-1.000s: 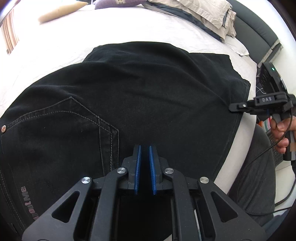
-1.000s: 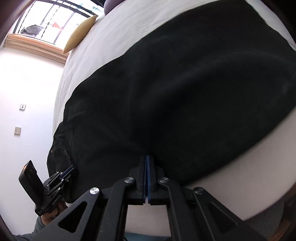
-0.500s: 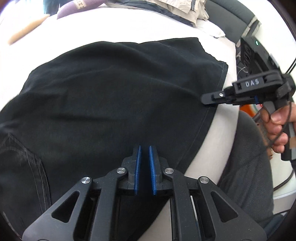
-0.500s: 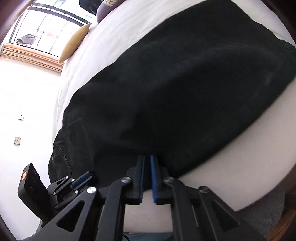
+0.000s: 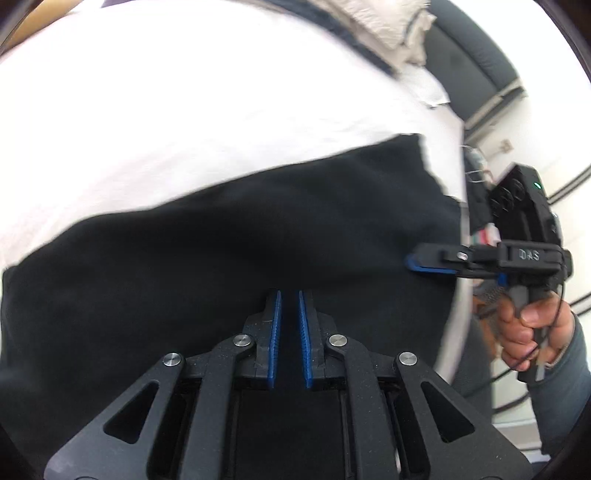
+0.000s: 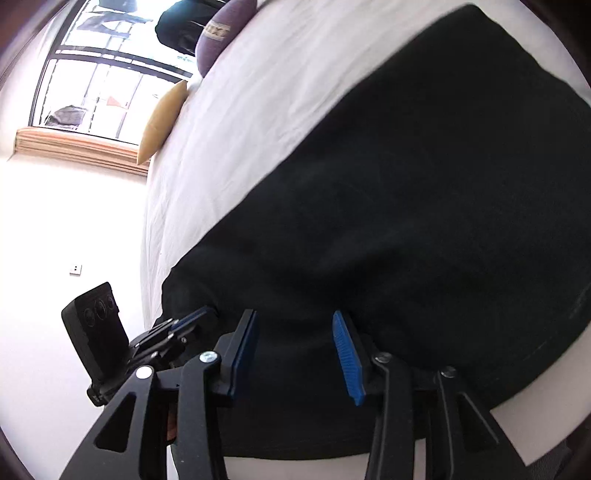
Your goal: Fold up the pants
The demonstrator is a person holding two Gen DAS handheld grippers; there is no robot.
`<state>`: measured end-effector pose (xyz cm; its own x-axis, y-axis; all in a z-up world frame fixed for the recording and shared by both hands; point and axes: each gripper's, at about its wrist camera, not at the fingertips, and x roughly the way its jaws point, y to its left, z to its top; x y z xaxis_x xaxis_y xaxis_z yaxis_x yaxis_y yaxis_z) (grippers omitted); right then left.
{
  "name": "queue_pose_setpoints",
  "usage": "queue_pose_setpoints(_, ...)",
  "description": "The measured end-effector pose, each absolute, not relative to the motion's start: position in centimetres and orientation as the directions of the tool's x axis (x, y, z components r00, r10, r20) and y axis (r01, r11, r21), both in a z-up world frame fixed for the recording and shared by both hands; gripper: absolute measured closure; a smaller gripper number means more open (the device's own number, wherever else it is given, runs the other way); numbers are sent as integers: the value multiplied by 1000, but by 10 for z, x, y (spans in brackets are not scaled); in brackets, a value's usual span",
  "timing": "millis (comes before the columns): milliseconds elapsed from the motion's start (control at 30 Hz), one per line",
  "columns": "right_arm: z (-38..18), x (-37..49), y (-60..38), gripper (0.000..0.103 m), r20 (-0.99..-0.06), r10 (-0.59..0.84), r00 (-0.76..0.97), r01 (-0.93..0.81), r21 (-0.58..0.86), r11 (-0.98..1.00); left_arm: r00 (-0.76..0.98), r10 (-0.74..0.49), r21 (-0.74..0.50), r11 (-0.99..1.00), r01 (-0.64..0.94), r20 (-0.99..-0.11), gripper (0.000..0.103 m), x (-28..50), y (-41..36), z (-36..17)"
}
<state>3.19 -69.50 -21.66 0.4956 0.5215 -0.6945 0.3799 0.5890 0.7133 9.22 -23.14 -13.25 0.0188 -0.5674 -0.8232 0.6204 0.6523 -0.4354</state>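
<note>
Black pants (image 5: 229,240) lie flat on a white bed sheet (image 5: 192,92), legs stretched to the right. My left gripper (image 5: 290,295) hovers over the pant legs with its blue pads a narrow gap apart and nothing between them. My right gripper (image 6: 293,319) is wide open and empty, low over the pants (image 6: 424,206) near their front edge. It also shows side-on in the left wrist view (image 5: 410,263), near the hem end. The left gripper shows in the right wrist view (image 6: 201,314), just left of my right one.
A tan pillow (image 6: 162,122) and a purple cushion (image 6: 218,33) lie at the bed's far side below a window. Crumpled bedding (image 5: 373,22) and a dark headboard (image 5: 461,55) lie beyond the pant hems. The bed's near edge (image 6: 535,406) runs below the pants.
The right gripper has opened wide from shut. The left gripper has moved along the pants from the back pocket toward the hem end, so both grippers now sit close together.
</note>
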Motion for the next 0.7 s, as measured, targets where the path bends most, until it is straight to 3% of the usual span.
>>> queue_pose_setpoints(33,-222,30,-701,100,-698,514,499,398,712,579,-4,-602,-485,639,597,-799,94,102,-222,-135)
queue_pose_setpoints(200,-223,-16,-755,103,-747,386,542,484,653,583,152,-555,-406,744,531,-818,94,127,-169,-119)
queue_pose_setpoints(233,-219,-12,-754,90,-761,349,547,494,630,599,211,-510,-341,777,529,-834,94,127,-173,-112)
queue_pose_setpoints(267,-212,-10,-749,66,-754,335,564,483,631,607,217,-520,-334,763,554,-826,94,126,-183,-103)
queue_pose_setpoints(300,-205,-4,-743,57,-732,349,585,449,651,612,165,-567,-380,712,591,-807,94,123,-198,-98)
queue_pose_setpoints(367,-199,19,-719,54,-692,409,595,355,683,639,67,-589,-397,620,676,-805,94,109,-239,-97)
queue_pose_setpoints(500,-214,62,-691,55,-689,481,541,291,691,662,-9,-495,-337,578,743,-869,94,93,-290,-139)
queue_pose_setpoints(633,-244,62,-724,101,-693,454,560,377,701,605,-1,-576,-450,637,626,-817,96,144,-274,-138)
queue_pose_setpoints(700,-248,50,-749,103,-717,393,576,427,674,603,49,-558,-422,680,599,-829,96,166,-268,-136)
